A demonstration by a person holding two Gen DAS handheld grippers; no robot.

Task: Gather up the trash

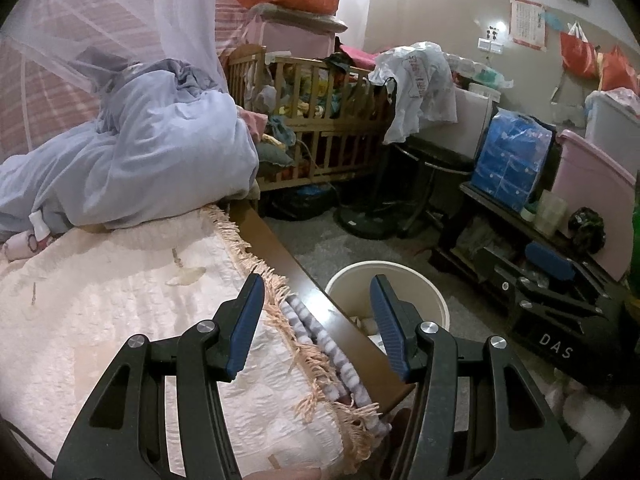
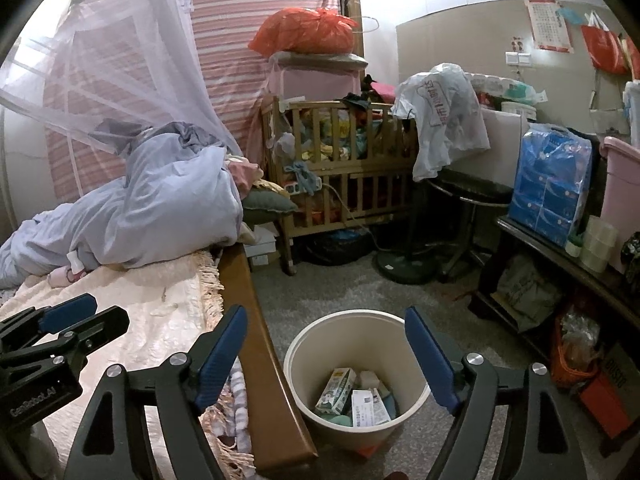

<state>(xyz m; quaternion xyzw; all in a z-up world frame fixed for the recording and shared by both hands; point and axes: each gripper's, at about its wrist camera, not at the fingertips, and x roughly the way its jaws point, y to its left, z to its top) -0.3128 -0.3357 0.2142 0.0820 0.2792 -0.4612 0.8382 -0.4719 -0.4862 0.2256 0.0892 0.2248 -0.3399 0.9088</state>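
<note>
A cream round trash bin (image 2: 308, 344) stands on the floor beside the bed's wooden side rail; it also shows in the left wrist view (image 1: 420, 280). Inside it lie a small green-and-white carton (image 2: 335, 390) and a white paper box (image 2: 370, 406). My right gripper (image 2: 326, 354) is open and empty, held above the bin. My left gripper (image 1: 318, 314) is open and empty over the edge of the pink fringed bedspread (image 1: 120, 300); it also shows at the left of the right wrist view (image 2: 60, 320).
A heap of blue bedding (image 2: 160, 208) lies on the bed under a mosquito net. A wooden crib (image 2: 344, 160) full of clothes stands behind. A fan base (image 2: 404, 266), a dark low shelf (image 2: 560, 256) with blue tissue packs (image 2: 552, 184) and a pink tub (image 1: 592, 192) stand to the right.
</note>
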